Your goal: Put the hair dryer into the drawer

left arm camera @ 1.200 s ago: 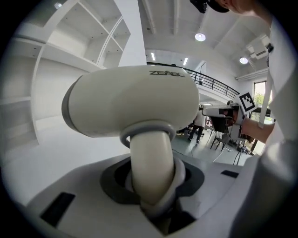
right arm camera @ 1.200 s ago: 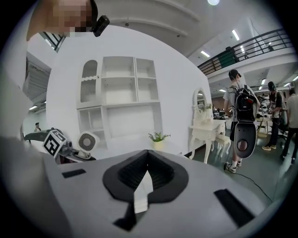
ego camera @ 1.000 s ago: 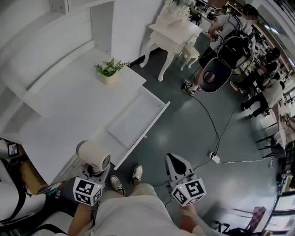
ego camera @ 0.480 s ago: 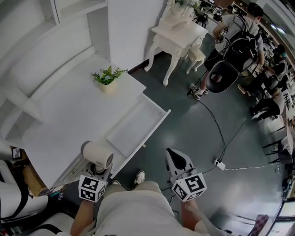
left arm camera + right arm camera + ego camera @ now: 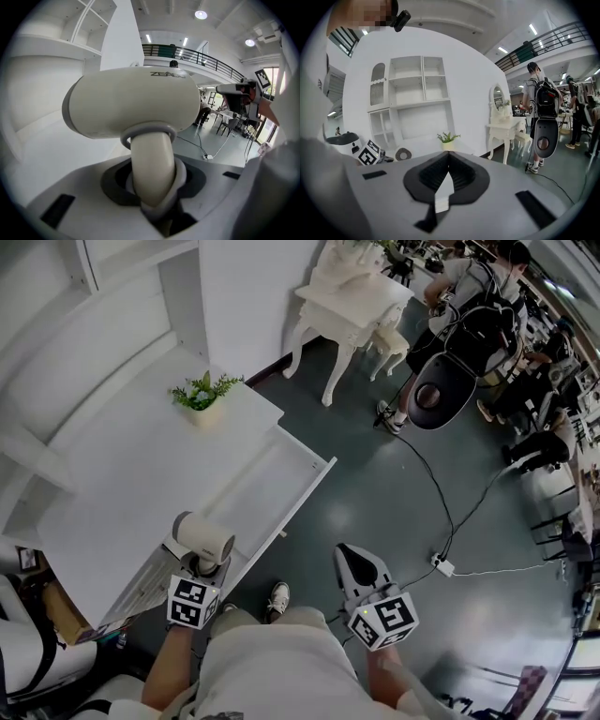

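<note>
The cream hair dryer (image 5: 202, 537) is upright in my left gripper (image 5: 201, 567), which is shut on its handle (image 5: 153, 169). The barrel (image 5: 136, 102) lies crosswise above the jaws. In the head view the dryer hangs over the white desk's front edge, just left of the near end of the open white drawer (image 5: 251, 495). The drawer looks bare inside. My right gripper (image 5: 350, 557) hangs over the floor to the right of the drawer, with its black pads (image 5: 440, 169) closed together on nothing. From the right gripper view, the dryer's round grille (image 5: 402, 153) shows at the left.
A small potted plant (image 5: 199, 393) stands on the desk (image 5: 122, 474) behind the drawer. Shelves rise at the back left. A white dressing table (image 5: 349, 298), a person with a backpack (image 5: 466, 296) and a floor cable with a power strip (image 5: 442, 565) lie to the right. A shoe (image 5: 277, 595) is below the drawer.
My left gripper has carried the hair dryer forward and down, closer to the near end of the drawer. The right gripper has shifted only a little and stays shut.
</note>
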`<state>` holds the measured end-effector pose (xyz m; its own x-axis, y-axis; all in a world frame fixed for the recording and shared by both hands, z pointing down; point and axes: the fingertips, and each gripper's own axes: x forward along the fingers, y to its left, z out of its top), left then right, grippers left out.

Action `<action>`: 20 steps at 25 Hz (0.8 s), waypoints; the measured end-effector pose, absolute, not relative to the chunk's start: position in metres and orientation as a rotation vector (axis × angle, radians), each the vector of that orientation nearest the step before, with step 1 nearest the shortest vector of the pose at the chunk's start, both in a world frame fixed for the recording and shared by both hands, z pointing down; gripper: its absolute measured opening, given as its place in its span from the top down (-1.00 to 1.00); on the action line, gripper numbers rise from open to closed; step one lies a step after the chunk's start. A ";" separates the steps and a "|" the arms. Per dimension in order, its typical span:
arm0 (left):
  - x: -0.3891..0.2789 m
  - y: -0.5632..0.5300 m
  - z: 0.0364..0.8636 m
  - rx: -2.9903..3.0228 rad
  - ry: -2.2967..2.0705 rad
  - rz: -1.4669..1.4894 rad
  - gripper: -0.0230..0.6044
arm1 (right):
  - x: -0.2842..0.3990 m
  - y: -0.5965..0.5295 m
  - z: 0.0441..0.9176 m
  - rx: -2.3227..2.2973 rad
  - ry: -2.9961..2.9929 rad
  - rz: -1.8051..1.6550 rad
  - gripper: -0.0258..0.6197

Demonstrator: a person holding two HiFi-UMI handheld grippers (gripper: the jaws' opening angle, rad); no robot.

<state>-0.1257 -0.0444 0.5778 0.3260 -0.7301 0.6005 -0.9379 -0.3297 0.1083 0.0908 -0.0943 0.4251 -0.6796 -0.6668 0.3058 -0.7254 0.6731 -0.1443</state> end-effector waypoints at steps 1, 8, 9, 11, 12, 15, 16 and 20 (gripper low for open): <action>-0.125 -0.048 0.583 2.157 -1.463 0.655 0.47 | 0.093 -0.092 0.426 1.128 -2.652 0.381 0.90; -0.122 -0.073 0.629 2.140 -1.393 0.779 0.47 | 0.103 -0.080 0.441 1.139 -2.600 0.426 0.90; -0.121 -0.076 0.637 2.132 -1.383 0.793 0.47 | 0.105 -0.079 0.442 1.140 -2.592 0.429 0.90; -0.122 -0.082 0.653 2.116 -1.366 0.819 0.47 | 0.107 -0.076 0.445 1.141 -2.576 0.435 0.90; -0.122 -0.085 0.661 2.108 -1.357 0.833 0.47 | 0.108 -0.076 0.447 1.141 -2.568 0.438 0.90; -0.126 -0.095 0.681 2.089 -1.333 0.875 0.47 | 0.110 -0.076 0.452 1.145 -2.545 0.447 0.90; -0.127 -0.099 0.687 2.083 -1.329 0.885 0.47 | 0.111 -0.077 0.453 1.147 -2.539 0.449 0.90; -0.131 -0.116 0.706 2.065 -1.319 0.921 0.47 | 0.113 -0.079 0.456 1.153 -2.519 0.451 0.90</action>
